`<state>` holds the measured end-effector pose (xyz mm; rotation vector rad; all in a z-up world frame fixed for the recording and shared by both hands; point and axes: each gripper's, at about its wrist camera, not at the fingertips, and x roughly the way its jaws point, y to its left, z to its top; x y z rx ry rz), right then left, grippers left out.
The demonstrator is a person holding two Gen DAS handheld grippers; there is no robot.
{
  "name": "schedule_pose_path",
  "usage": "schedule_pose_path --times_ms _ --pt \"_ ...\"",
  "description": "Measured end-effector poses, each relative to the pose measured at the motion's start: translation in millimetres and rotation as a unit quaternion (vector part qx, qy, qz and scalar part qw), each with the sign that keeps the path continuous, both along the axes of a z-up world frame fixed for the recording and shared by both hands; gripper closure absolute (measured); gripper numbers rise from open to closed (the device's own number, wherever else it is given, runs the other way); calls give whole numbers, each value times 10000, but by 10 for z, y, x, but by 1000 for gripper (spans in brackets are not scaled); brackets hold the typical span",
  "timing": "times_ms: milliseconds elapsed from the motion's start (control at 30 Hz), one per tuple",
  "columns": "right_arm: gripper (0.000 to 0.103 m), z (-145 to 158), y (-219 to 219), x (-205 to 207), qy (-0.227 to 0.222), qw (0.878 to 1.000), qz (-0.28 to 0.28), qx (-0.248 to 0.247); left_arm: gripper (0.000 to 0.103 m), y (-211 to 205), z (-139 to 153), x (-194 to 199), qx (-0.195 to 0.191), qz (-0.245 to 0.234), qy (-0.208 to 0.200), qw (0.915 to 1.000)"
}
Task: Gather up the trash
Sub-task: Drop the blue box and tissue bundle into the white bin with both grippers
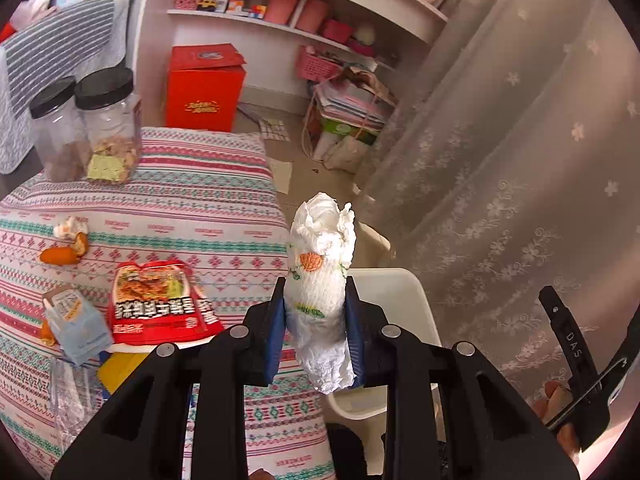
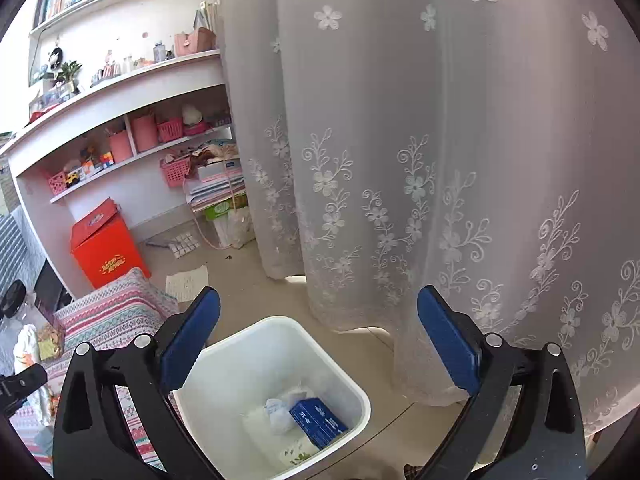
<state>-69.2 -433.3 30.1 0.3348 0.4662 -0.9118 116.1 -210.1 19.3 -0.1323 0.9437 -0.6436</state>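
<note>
The white bin (image 2: 280,392) sits below the right tool (image 2: 318,344), whose jaws gape wide and empty. The left tool (image 1: 316,320) clamps a crumpled paper towel (image 1: 324,280); best carry it fully past the rim just ahead before loosening.

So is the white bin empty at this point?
Not empty. The white bin already holds a blue box and crumpled white tissue at its bottom.

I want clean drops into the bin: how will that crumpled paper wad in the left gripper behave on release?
The paper wad looks soft and crushed between the left gripper pads, so probably light and floppy. It may cling briefly, then fall slowly.
</note>
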Motion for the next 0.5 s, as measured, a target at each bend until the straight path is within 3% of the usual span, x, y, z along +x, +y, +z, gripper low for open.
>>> schedule_pose_path --times_ms 267,500 --pt "7 11 -204 -128 -73 9994 -159 300 76 -614 55 -106 26 -377 -18 9993" --pt "7 -10 -214 -135 49 9995 -207 228 75 -892 -15 -126 104 -546 72 9984"
